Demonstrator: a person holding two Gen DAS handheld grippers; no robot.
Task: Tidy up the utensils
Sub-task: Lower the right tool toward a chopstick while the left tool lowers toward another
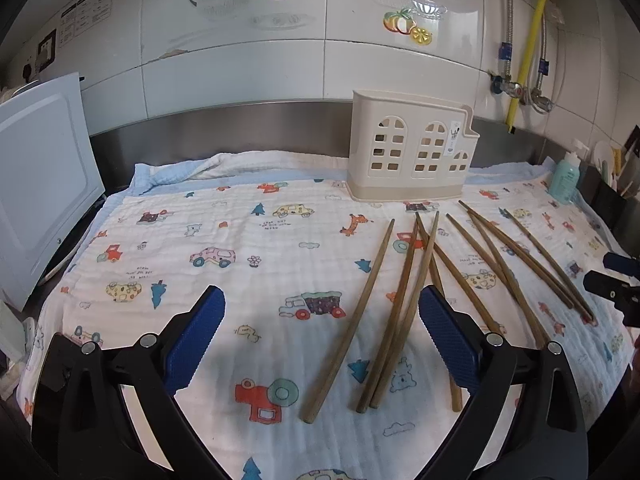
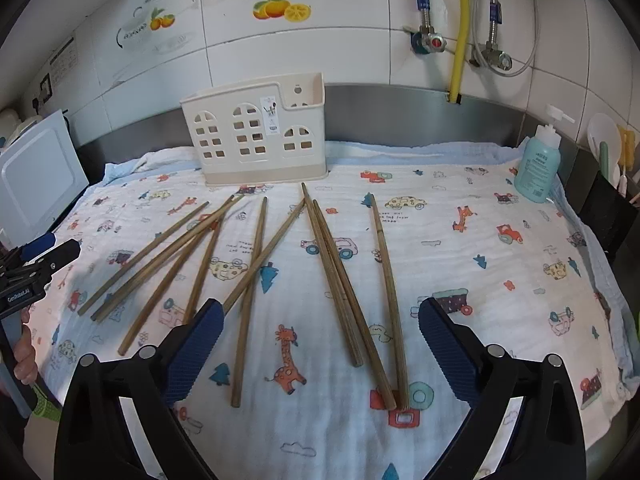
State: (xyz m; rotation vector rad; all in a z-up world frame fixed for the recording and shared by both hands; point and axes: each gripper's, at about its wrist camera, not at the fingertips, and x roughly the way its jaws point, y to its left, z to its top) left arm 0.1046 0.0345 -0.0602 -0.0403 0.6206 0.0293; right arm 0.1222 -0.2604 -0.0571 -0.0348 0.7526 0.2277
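Several long wooden chopsticks lie scattered on a cartoon-print cloth, some crossing each other. A cream utensil holder with window-shaped cutouts stands upright at the back of the cloth. My left gripper hovers open over the near ends of the leftmost chopsticks, with its pads touching nothing. In the right wrist view the same chopsticks spread before the holder. My right gripper is open above three chopsticks on the right. Each gripper shows at the edge of the other's view: the right, the left.
A white board leans at the left edge of the counter. A teal pump bottle stands at the back right, beside a black container holding utensils. Pipes and valves run down the tiled wall. A hand holds the left gripper.
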